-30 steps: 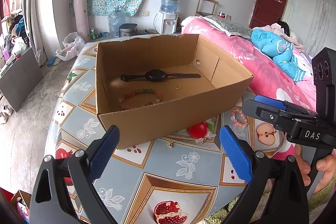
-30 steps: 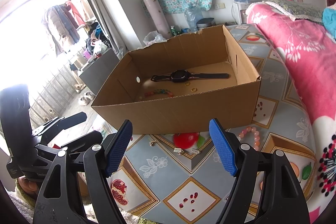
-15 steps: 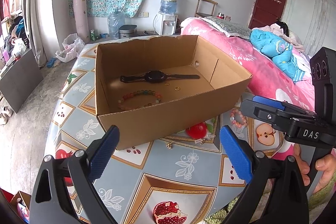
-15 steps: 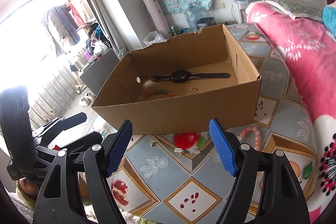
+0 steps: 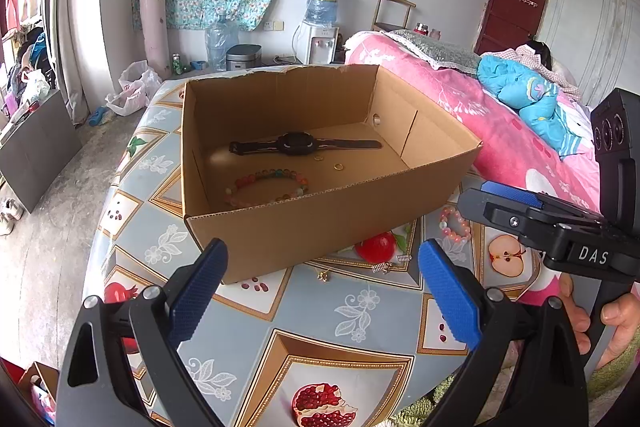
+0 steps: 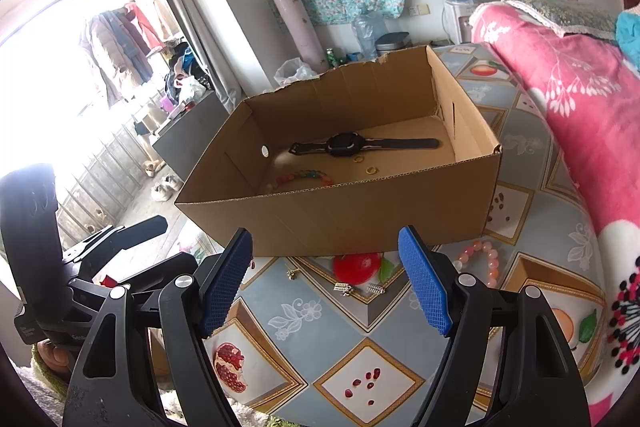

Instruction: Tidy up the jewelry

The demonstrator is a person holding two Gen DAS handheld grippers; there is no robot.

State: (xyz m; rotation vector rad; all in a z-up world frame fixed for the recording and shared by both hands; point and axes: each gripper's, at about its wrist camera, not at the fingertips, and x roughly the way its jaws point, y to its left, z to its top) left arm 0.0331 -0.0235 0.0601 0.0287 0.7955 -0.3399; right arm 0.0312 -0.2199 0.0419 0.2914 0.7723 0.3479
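Note:
An open cardboard box (image 5: pixel 320 227) (image 6: pixel 360 219) stands on the patterned table. Inside lie a black watch (image 5: pixel 298 143) (image 6: pixel 346 145), a multicoloured bead bracelet (image 5: pixel 266 183) (image 6: pixel 306 177) and two small gold rings (image 5: pixel 338 167) (image 6: pixel 372 169). On the table in front of the box lie a pink bead bracelet (image 5: pixel 454 225) (image 6: pixel 482 261), two small silver pieces (image 5: pixel 382 267) (image 6: pixel 344 287) and a small gold piece (image 5: pixel 323 275) (image 6: pixel 292 273). My left gripper (image 5: pixel 322 291) and my right gripper (image 6: pixel 324 281) are both open and empty, hovering near the table's front edge.
A bed with a pink flowered cover (image 5: pixel 500 131) (image 6: pixel 580 107) runs along the table's right side. The table's left edge (image 5: pixel 100 211) drops to a concrete floor. A water dispenser (image 5: pixel 320 23) and bottles stand at the far wall.
Both grippers have hardly moved; the left view has shifted very slightly. Nothing on the table or in the box has moved.

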